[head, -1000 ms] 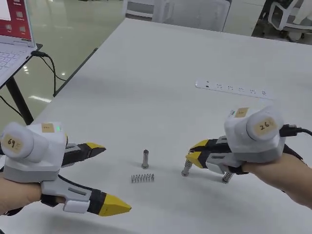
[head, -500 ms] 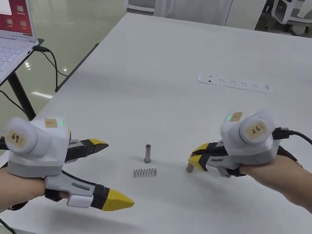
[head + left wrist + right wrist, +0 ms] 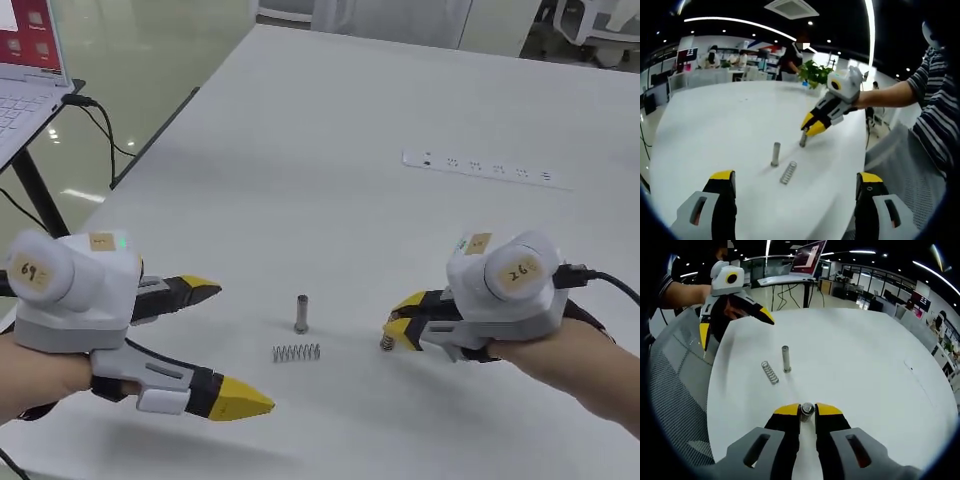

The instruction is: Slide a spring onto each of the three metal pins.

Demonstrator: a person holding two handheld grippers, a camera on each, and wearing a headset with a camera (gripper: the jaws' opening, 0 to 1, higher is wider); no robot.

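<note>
Right gripper (image 3: 807,415) fingers clamped on spring-covered pin (image 3: 807,409); left gripper (image 3: 232,348) fingers spread wide, holding nothing; bare pin (image 3: 301,313) upright, loose spring (image 3: 296,352) lying just beside it, both between the two grippers' fingertips.

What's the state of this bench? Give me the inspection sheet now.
Surface: white table.
Job's things: bare pin upright; loose spring lying beside it, apart; pin with spring between the right tool jaws.
Clutter: power strip.
Tools: left tool open, holding nothing; right tool shut on the pin with spring.
Cables: laptop cable; cable at right tool.
Surroundings: laptop, office chair.
</note>
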